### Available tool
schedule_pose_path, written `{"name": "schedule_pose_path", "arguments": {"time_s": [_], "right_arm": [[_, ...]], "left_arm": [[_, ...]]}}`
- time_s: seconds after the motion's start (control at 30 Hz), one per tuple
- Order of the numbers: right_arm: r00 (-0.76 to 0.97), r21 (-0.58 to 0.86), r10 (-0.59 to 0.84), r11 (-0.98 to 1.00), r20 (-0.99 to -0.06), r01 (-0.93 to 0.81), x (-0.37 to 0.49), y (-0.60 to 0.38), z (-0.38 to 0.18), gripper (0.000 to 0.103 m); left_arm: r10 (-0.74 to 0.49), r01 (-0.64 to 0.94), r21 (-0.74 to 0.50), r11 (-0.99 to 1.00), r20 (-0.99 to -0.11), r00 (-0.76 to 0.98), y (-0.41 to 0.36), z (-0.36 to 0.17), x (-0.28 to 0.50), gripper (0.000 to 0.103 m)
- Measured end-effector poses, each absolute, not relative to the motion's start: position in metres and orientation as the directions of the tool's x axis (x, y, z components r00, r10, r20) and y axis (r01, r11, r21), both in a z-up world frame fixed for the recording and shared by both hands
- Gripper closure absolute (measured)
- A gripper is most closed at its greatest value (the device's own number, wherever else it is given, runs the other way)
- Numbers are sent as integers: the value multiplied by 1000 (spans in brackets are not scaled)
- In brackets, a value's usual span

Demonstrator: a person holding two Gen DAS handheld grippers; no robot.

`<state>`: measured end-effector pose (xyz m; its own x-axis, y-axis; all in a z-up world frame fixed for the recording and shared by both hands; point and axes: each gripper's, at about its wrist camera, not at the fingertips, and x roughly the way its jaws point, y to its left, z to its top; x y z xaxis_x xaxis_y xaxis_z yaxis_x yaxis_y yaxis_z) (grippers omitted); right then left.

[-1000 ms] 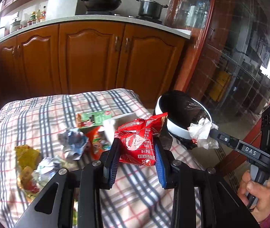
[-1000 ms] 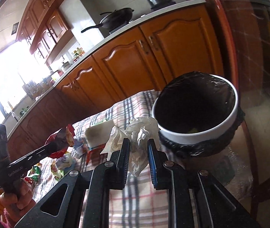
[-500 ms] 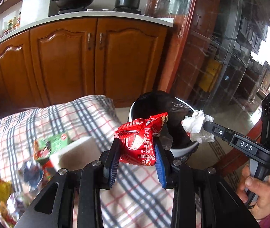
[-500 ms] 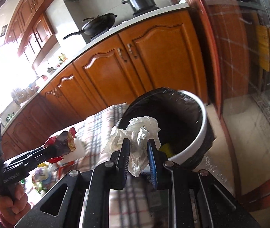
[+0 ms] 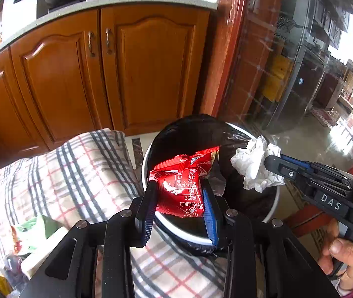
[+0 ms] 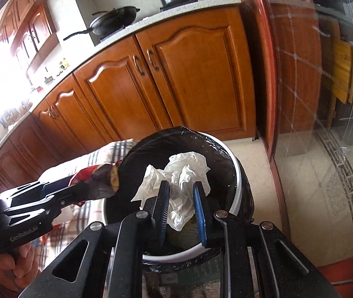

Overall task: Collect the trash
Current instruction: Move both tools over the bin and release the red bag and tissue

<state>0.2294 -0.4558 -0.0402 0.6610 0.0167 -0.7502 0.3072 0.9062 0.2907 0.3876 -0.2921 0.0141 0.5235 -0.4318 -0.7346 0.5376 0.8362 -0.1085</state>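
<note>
My left gripper (image 5: pixel 178 186) is shut on a red snack wrapper (image 5: pixel 183 186) and holds it over the near rim of a white trash bin (image 5: pixel 274 206) lined with a black bag. My right gripper (image 6: pixel 180 186) is shut on a crumpled white tissue (image 6: pixel 183 173) and holds it above the bin's opening (image 6: pixel 234 198). The right gripper (image 5: pixel 267 160) with the tissue (image 5: pixel 255 167) shows at the right of the left wrist view. The left gripper (image 6: pixel 94 186) with the wrapper (image 6: pixel 97 178) shows at the left of the right wrist view.
A table with a plaid cloth (image 5: pixel 77 173) lies left of the bin, with more wrappers (image 5: pixel 35 228) at its near left. Wooden kitchen cabinets (image 5: pixel 126 69) stand behind. A glass door (image 5: pixel 288 74) is at the right. Tiled floor (image 6: pixel 312 186) lies beyond the bin.
Both grippers have moved right from over the table to over the bin, each still holding its piece of trash. The table's trash has slid out to the left of view.
</note>
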Motion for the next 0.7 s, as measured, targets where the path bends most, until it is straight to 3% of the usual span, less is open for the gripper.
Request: {"name": "schedule_pose_path", "arguments": {"time_s": [0.23,0.37,0.43,0.7], "right_arm": [[648,291,23,905,-762,311,238,-461,-49,77],[652,306,31,899,-758,313,238,-464,-48,67],[658,316,35,895,-752,314,237,-464,-47,59],[695,363,38,872,-718,328,218,-460,-36,55]], "left_arm": [[-428,536,-120,836,-754,498,-301,3,407,65],[-438,534,-139,834,-755,488,-301,1,407,49],[-443,533,-142,834,-749,493,-296,4,402,49],[-472,506,-194,840,-721,507,-252,10,369,42]]}}
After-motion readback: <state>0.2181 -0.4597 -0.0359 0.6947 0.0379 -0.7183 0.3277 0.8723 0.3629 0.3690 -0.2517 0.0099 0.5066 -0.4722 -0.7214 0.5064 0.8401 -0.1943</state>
